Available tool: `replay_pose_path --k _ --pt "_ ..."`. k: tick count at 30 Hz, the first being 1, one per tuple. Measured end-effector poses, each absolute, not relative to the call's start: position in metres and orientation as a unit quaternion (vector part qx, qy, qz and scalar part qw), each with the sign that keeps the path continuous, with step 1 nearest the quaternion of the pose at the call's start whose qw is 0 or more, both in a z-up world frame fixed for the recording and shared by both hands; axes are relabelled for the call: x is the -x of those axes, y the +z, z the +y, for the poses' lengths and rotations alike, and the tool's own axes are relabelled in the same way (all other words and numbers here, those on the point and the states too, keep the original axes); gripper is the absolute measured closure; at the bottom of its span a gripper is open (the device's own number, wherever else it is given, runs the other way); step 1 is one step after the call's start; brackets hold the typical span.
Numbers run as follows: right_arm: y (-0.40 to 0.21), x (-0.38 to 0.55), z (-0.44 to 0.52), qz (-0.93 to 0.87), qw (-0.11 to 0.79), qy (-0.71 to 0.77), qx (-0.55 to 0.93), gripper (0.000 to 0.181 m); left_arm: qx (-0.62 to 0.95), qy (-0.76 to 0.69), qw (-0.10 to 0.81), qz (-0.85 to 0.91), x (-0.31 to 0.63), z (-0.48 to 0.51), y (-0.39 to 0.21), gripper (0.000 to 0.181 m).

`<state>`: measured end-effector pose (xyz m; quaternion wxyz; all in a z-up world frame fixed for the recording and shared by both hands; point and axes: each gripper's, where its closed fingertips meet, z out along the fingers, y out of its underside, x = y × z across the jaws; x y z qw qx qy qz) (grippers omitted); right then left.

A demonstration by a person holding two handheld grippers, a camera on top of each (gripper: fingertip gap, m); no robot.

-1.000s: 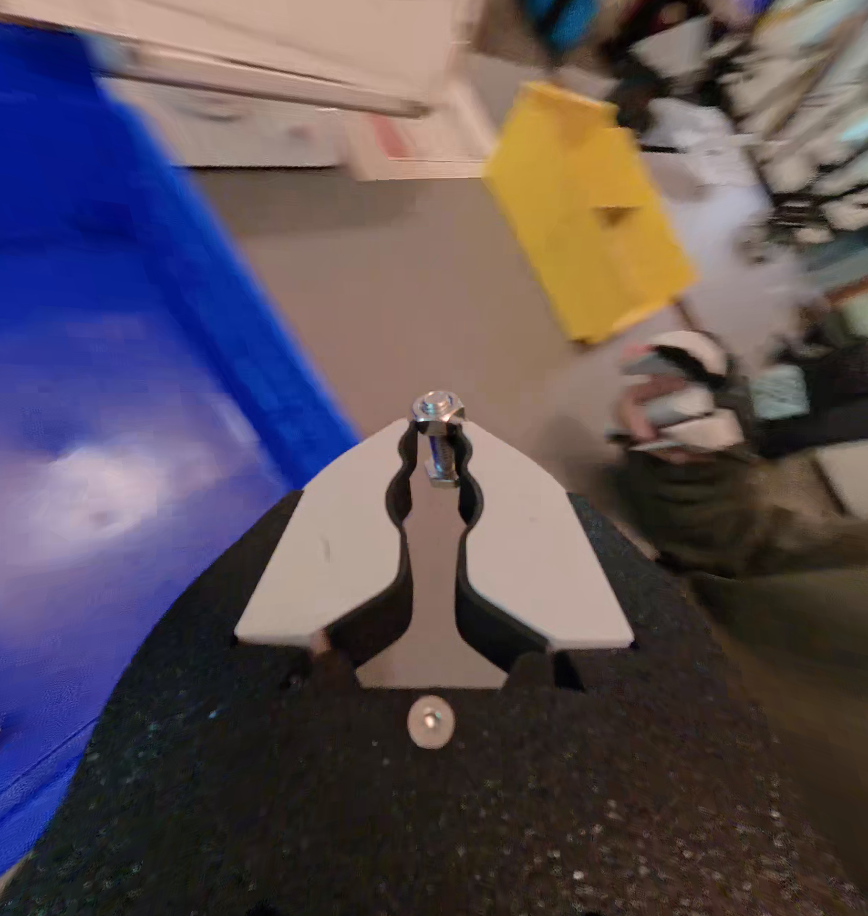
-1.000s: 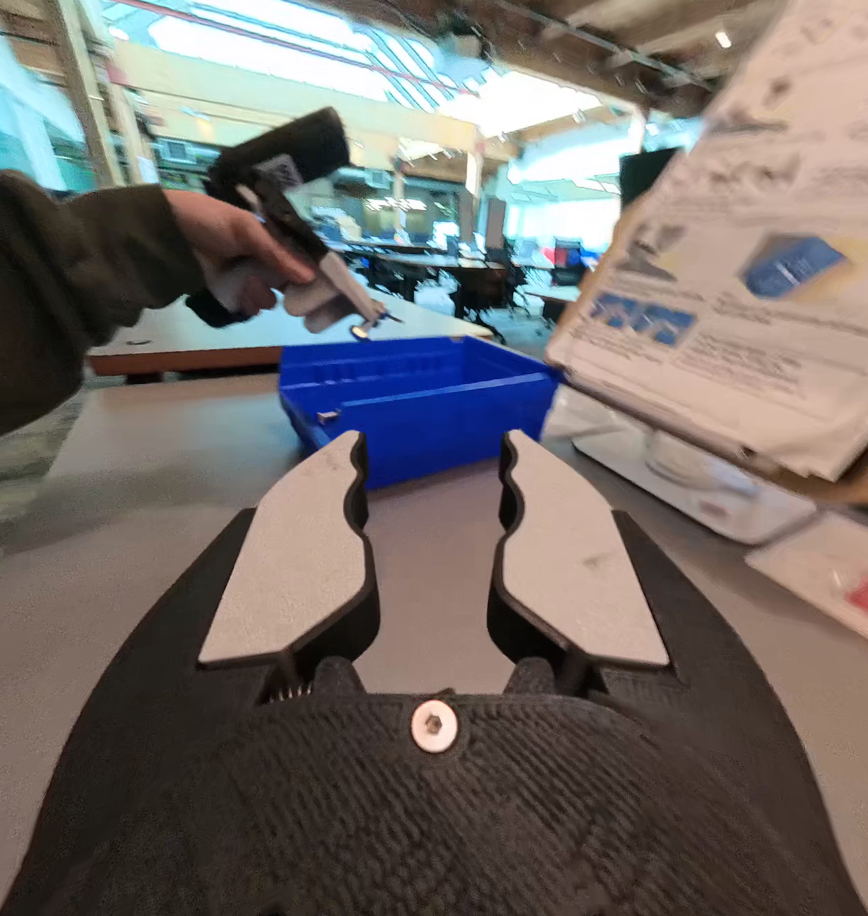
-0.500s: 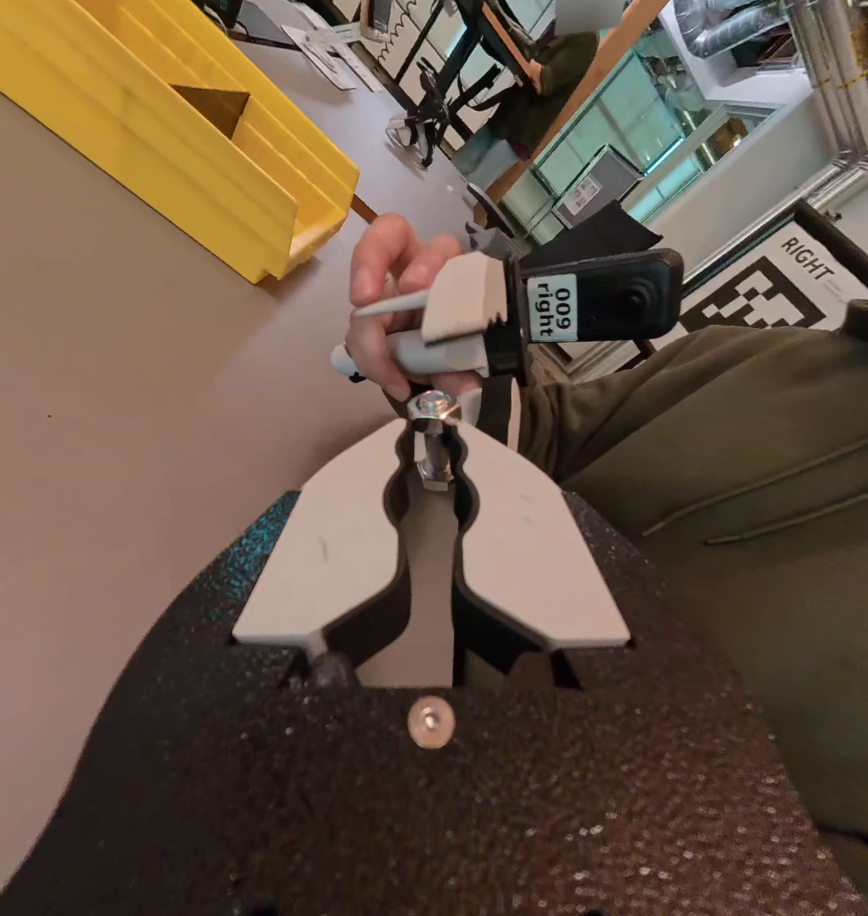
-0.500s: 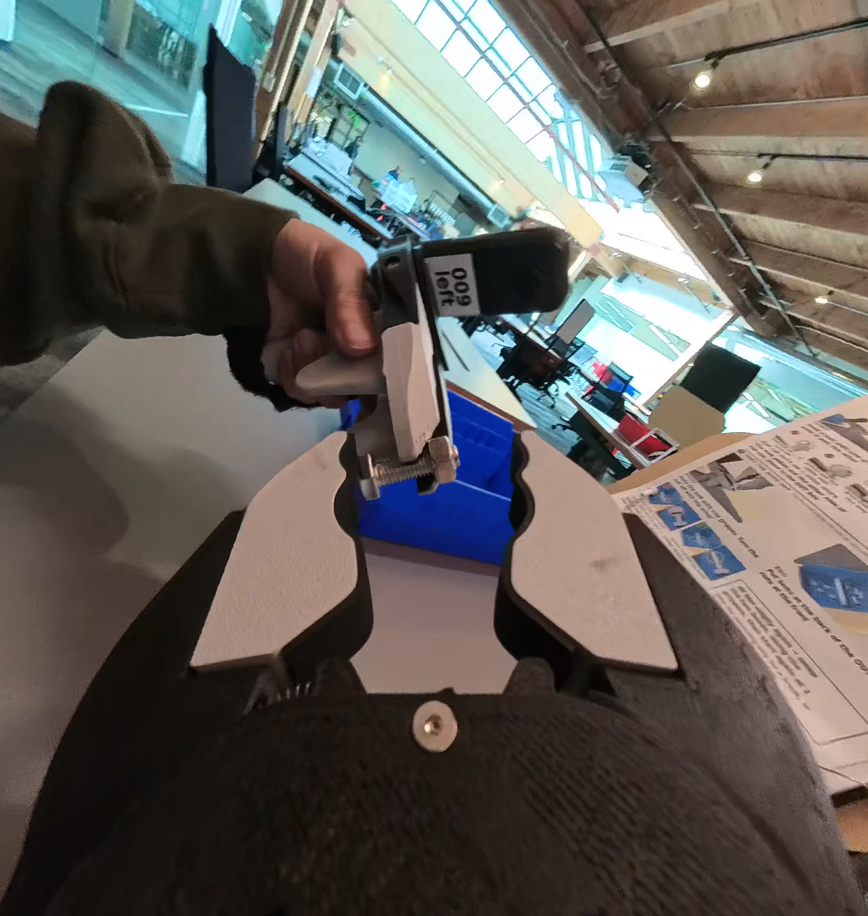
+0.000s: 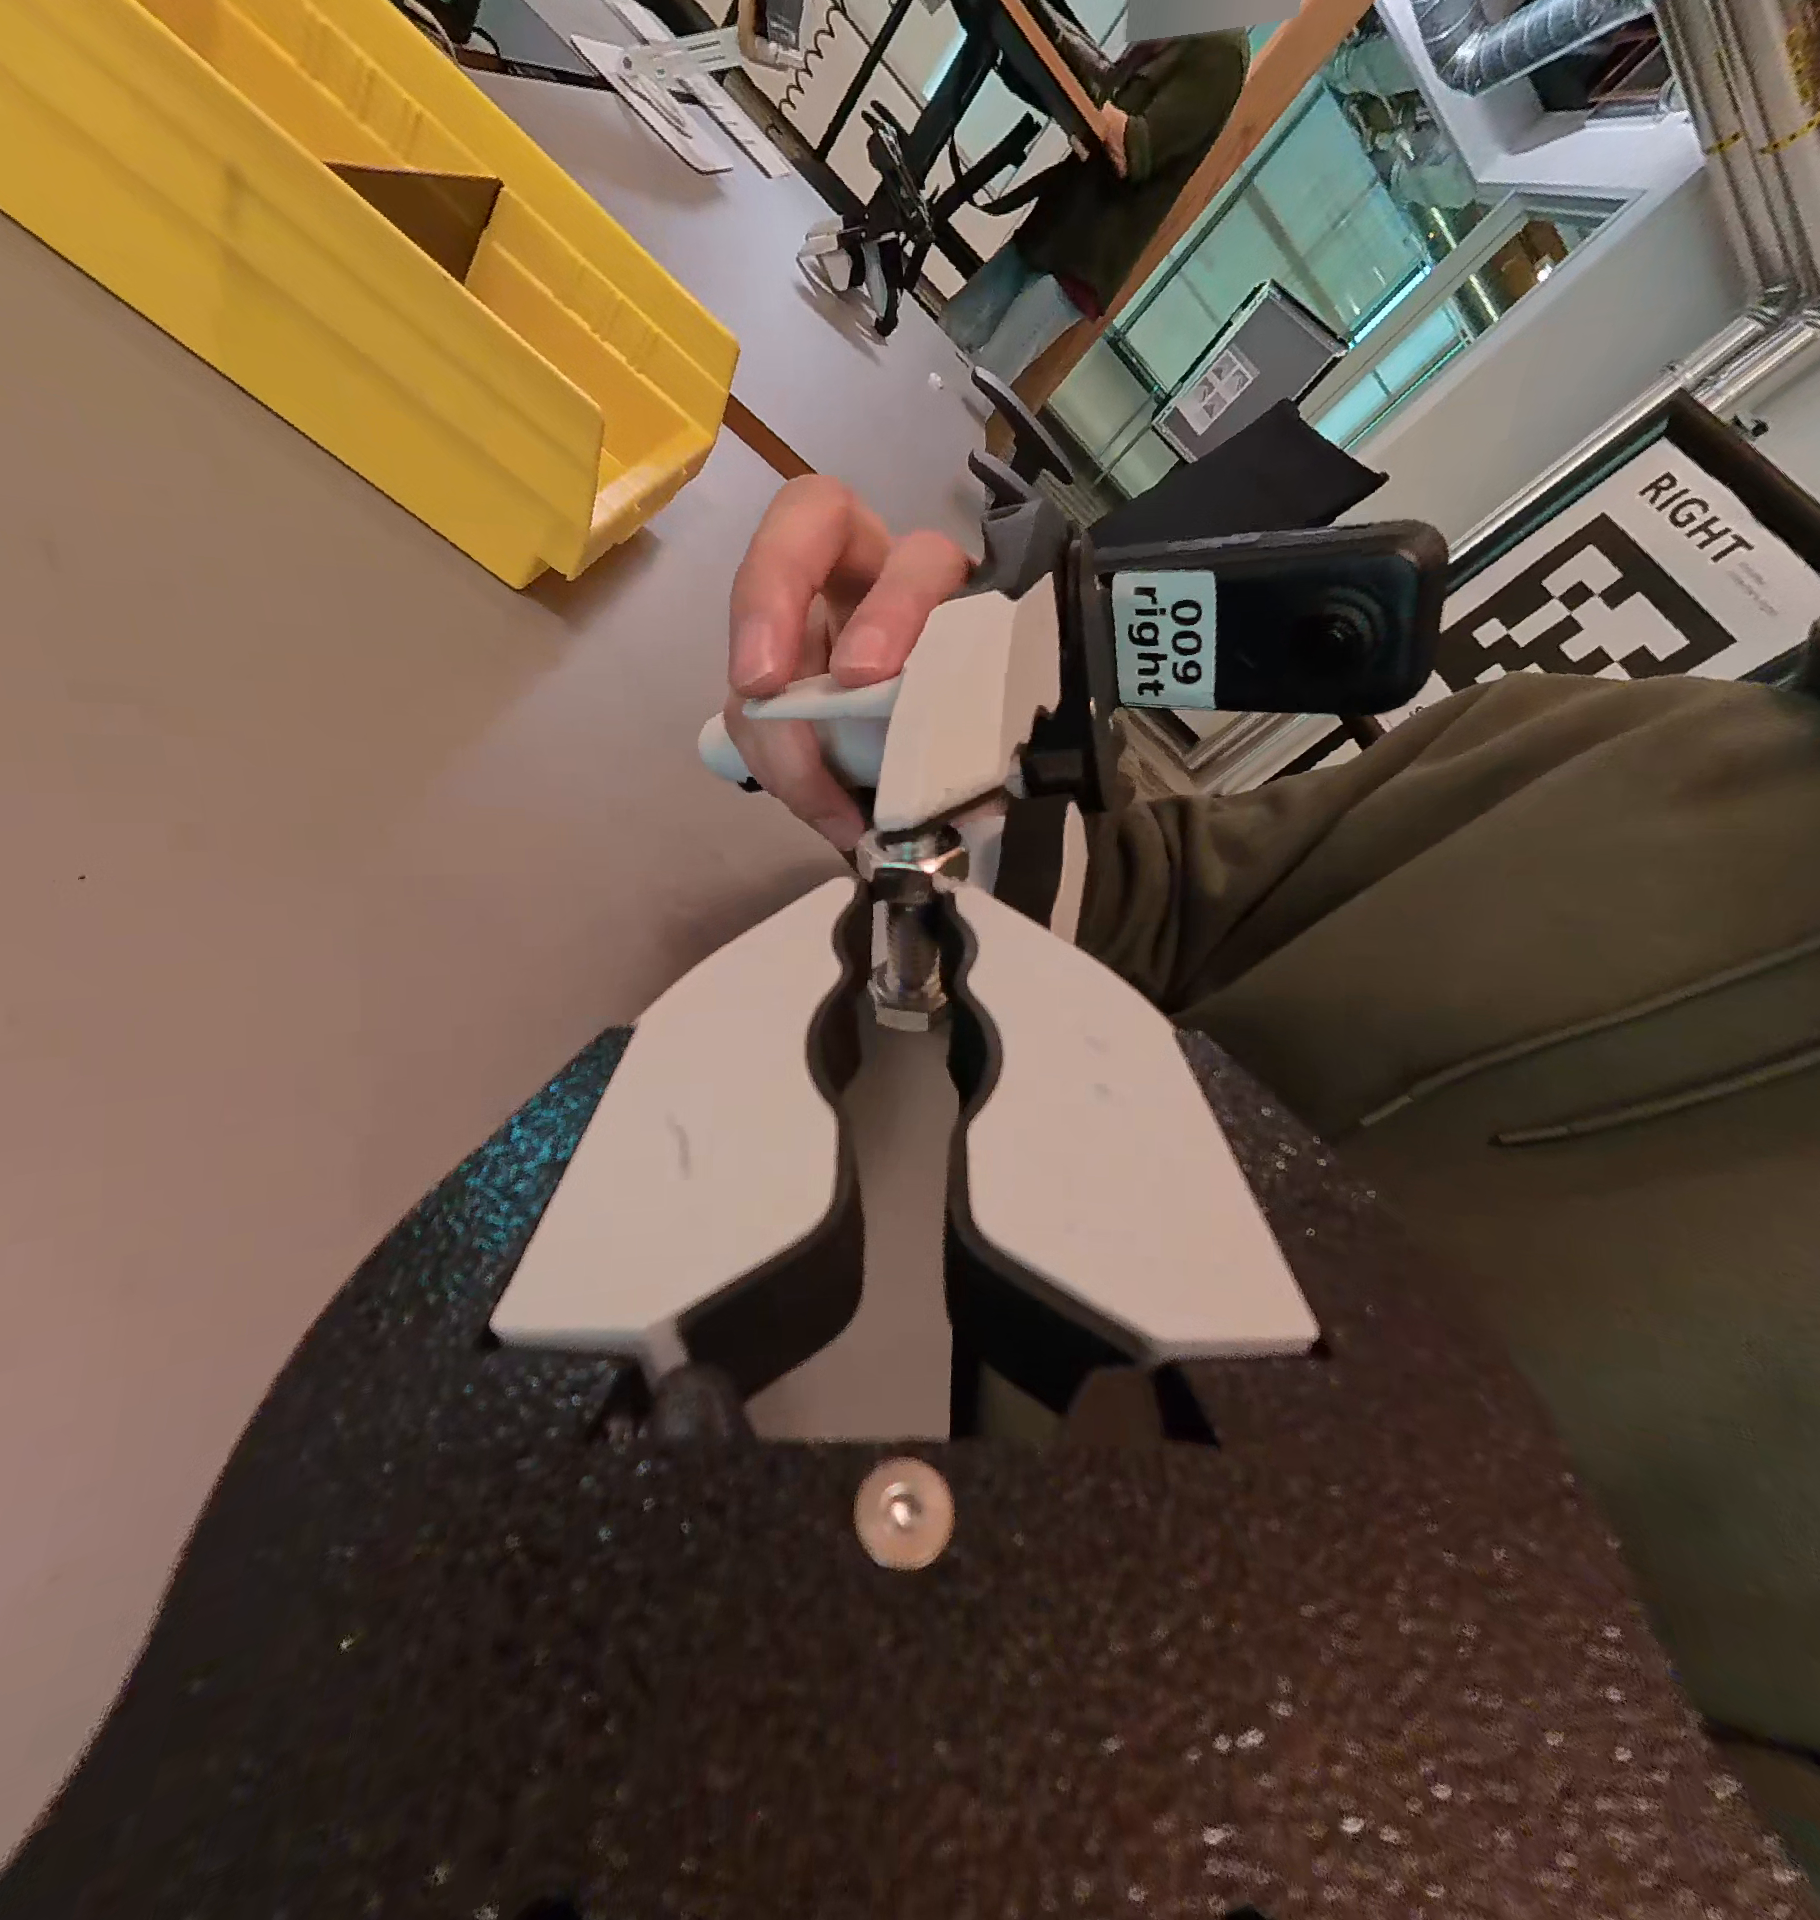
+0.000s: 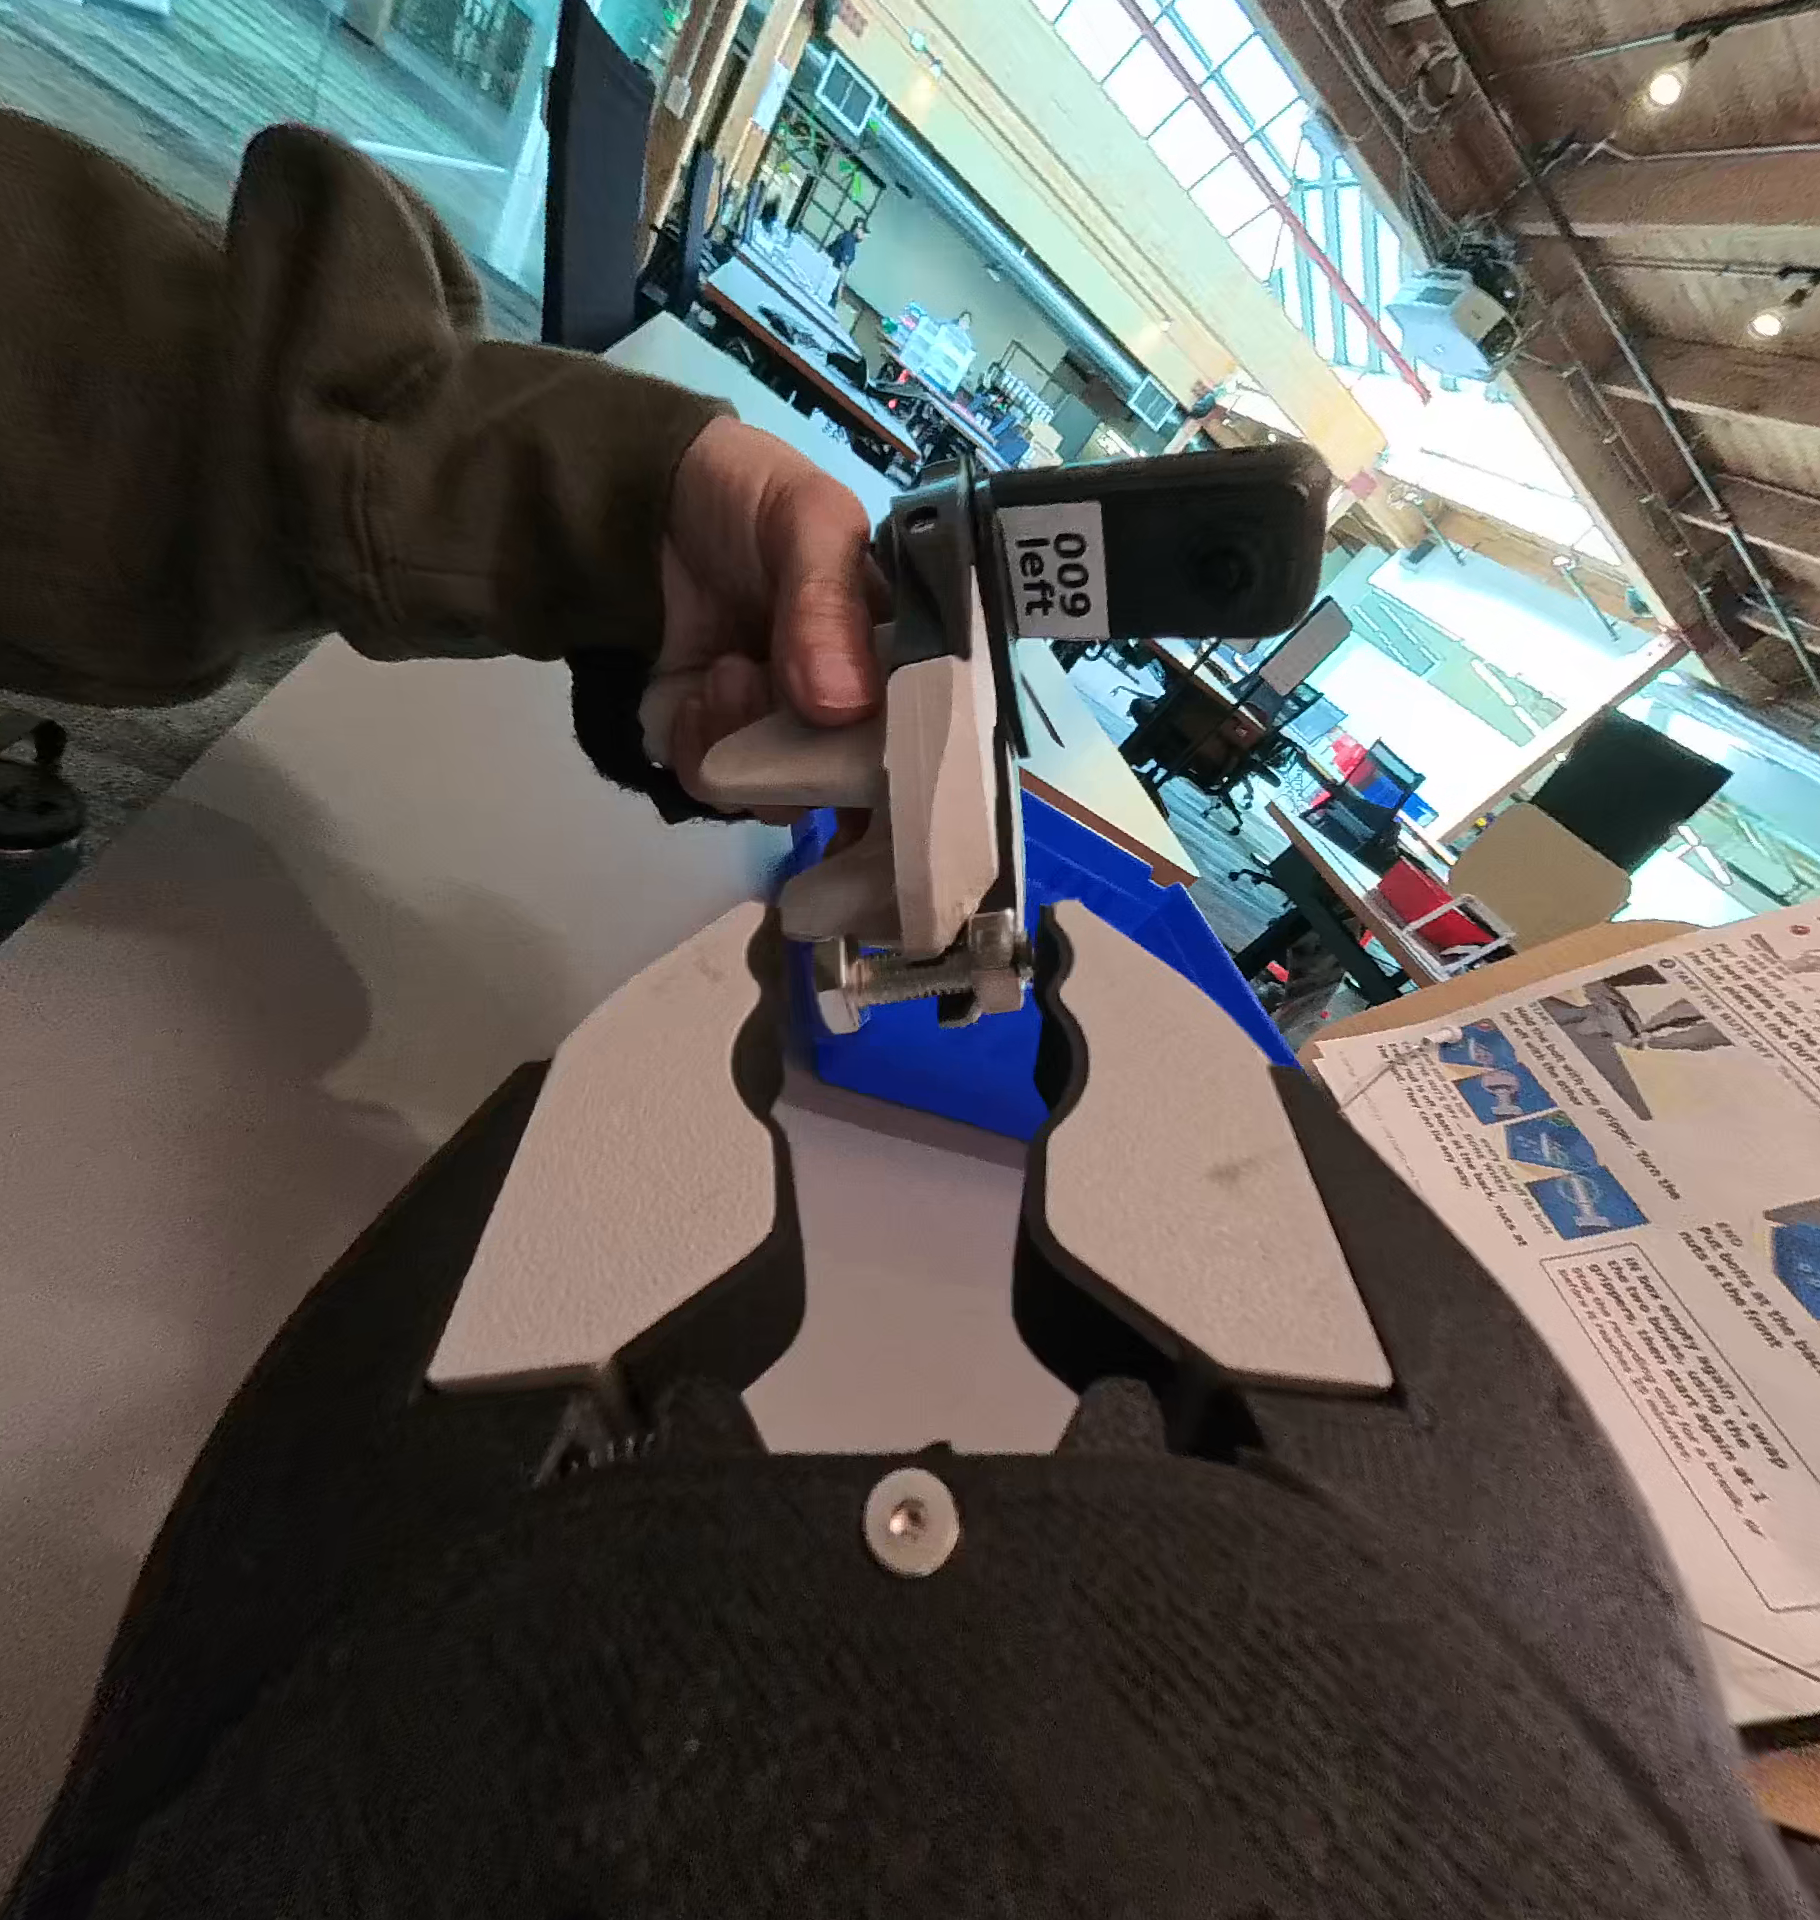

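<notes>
Bolt [image 5: 906,940] with a hex nut [image 5: 911,860] threaded on it sits clamped across the tips of the left tool [image 5: 904,914], fingers closed tight on the shank, held in the air above the counter [image 5: 262,831]. From the right wrist view the same bolt [image 6: 916,982] lies crosswise between the spread fingertips of the right tool [image 6: 911,971], which is open and not gripping; whether its tips touch the nut I cannot tell.

Left wrist view: right tool [image 5: 947,727] meets the nut end at 12 o'clock, a hand [image 5: 812,644] on its trigger, olive sleeve [image 5: 1457,935] filling 3 o'clock. Counter is plain beige-grey, matte. Yellow bin [image 5: 314,260] rests on it at 10 o'clock, well apart from the tools. Beyond the counter edge at 12 to 1 o'clock: black desk legs, office chair bases, glass partitions, ducting, a black-and-white marker board [image 5: 1612,623] at 2 o'clock.

Right wrist view: hand [image 6: 771,623] and olive sleeve [image 6: 314,416] hold the left tool from 10 o'clock. Blue bin [image 6: 937,1070] sits on the counter [image 6: 314,935] right behind the bolt. Printed instruction sheet [image 6: 1612,1247] on cardboard lies at 3 o'clock. Room is a big open hall: timber ceiling with beams, long skylight strip at 1 o'clock, rows of desks and chairs far back.
</notes>
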<state>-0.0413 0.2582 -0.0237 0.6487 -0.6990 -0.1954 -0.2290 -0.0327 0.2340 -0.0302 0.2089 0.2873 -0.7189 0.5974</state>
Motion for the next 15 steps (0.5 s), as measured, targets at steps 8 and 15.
replay_pose_path --k 8,15 --pt "-0.026 0.035 0.255 -0.203 0.632 -0.262 0.701 0.141 -0.284 0.611 0.204 -0.710 0.031 0.232 -0.029 0.172" --pt "-0.029 0.015 0.253 -0.233 0.525 -0.406 0.711 0.141 -0.278 0.585 0.018 -0.762 0.013 0.234 -0.035 0.171"
